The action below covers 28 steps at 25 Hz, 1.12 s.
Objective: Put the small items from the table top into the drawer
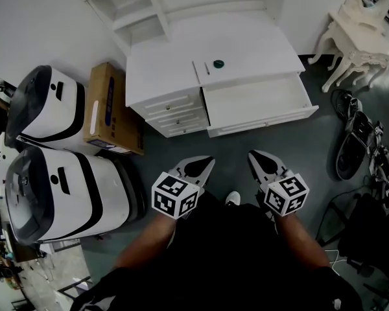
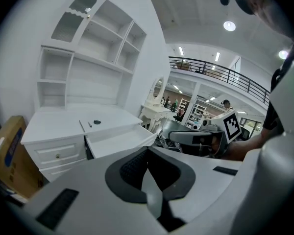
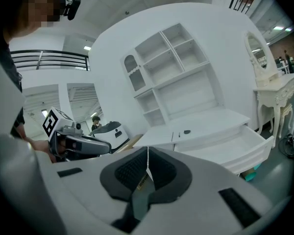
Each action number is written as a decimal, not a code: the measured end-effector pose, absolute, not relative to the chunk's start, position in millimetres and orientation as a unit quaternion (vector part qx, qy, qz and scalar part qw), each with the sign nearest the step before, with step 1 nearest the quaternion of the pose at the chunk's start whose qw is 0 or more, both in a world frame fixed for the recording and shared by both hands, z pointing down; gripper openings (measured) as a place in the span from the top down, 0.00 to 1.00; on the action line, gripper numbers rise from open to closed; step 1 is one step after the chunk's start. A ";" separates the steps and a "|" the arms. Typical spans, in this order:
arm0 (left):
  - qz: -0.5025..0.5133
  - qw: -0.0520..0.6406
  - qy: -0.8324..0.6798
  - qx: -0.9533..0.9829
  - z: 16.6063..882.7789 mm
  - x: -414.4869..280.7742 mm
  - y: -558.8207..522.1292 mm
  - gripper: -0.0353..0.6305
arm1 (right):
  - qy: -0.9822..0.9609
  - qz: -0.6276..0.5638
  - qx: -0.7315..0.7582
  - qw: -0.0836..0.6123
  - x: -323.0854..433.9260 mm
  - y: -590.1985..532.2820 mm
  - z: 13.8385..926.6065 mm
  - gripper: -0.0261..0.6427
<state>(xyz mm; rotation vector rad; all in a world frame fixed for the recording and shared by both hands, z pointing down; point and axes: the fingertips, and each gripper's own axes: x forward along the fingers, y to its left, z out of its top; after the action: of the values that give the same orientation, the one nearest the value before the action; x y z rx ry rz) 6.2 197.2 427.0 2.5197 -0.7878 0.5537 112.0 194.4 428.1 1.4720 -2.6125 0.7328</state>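
Observation:
A white desk (image 1: 181, 63) stands ahead with its wide drawer (image 1: 256, 102) pulled open and bare inside. On the desk top lie a small dark round item (image 1: 218, 63) and a thin dark stick-like item (image 1: 206, 69) beside it. The same round item (image 2: 97, 122) (image 3: 186, 131) shows in both gripper views. My left gripper (image 1: 205, 168) and right gripper (image 1: 256, 160) hang side by side over the grey floor, well short of the desk. Both are shut with nothing between their jaws.
Two large white-and-black machines (image 1: 52, 173) and a cardboard box (image 1: 111, 109) stand left of the desk. A white ornate table (image 1: 360, 37) is at the right, with dark gear and cables (image 1: 356, 141) on the floor below it. Shelving (image 1: 142, 5) rises behind the desk top.

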 end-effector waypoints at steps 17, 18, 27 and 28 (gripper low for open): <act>0.202 0.222 -0.292 0.908 435.6 5.3 162.2 0.94 | -0.845 0.239 0.478 0.033 119.1 166.7 438.2 0.92; 0.201 0.220 -0.293 0.909 433.5 4.8 157.7 0.94 | -0.845 0.238 0.478 0.033 118.7 163.3 437.2 0.92; 0.207 0.230 -0.282 0.908 443.5 2.5 125.9 0.94 | -0.839 0.247 0.482 0.044 113.5 132.4 445.2 0.92; 0.207 0.231 -0.279 0.909 444.0 3.5 122.0 0.94 | -0.839 0.248 0.483 0.045 113.3 128.1 446.1 0.92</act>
<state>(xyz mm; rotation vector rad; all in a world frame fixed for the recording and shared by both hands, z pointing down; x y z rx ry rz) 3.5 122.0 444.0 2.4990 -0.7679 0.5685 113.3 128.1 446.1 1.4754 -2.5614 0.7580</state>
